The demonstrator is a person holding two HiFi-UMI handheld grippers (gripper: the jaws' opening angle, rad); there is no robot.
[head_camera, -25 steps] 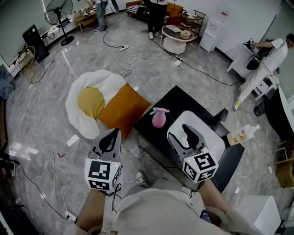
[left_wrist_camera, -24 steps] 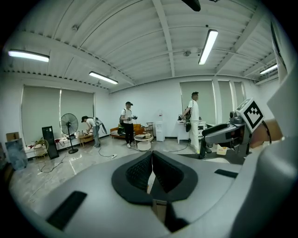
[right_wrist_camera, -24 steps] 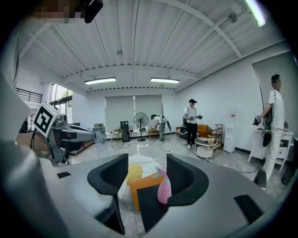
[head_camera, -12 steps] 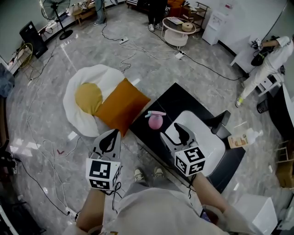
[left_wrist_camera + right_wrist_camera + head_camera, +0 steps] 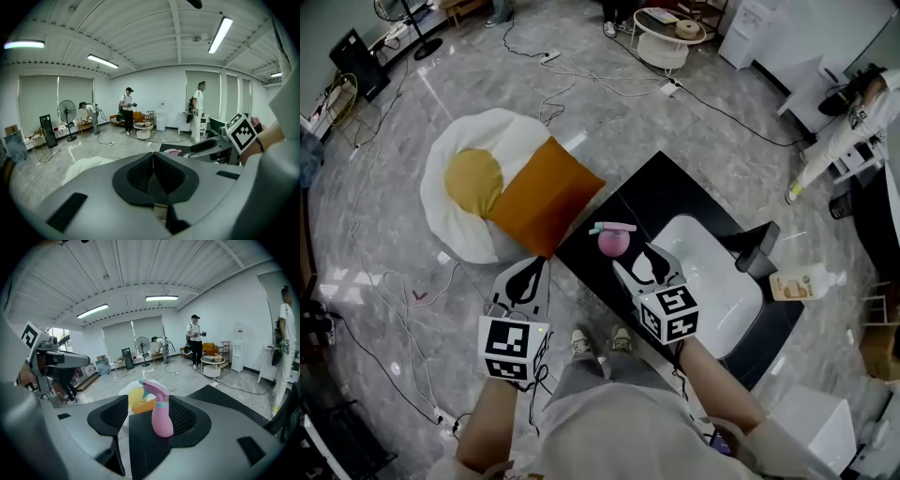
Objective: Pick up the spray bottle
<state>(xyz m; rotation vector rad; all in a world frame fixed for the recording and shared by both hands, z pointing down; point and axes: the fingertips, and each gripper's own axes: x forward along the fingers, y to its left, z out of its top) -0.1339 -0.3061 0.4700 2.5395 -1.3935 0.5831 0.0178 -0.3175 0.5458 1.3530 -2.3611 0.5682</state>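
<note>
My right claw (image 5: 635,262) has dropped toward the bottle (image 5: 613,241) and its jaws are opening wide. The bottle stands upright at the table (image 5: 666,192) edge, framed between the jaws, seemingly untouched. Ready to close in. Left claw (image 5: 523,281) is clenched and empty.

My left gripper (image 5: 528,274) and right gripper (image 5: 639,265) are pale grey plastic shells with black ribbed pads (image 5: 140,173). Each carries a white cube with black square markers (image 5: 514,349). A thin black cable (image 5: 536,398) trails from the left cube. I wear a cream top (image 5: 619,436), grey trousers (image 5: 581,373) and pale shoes (image 5: 581,343).
</note>
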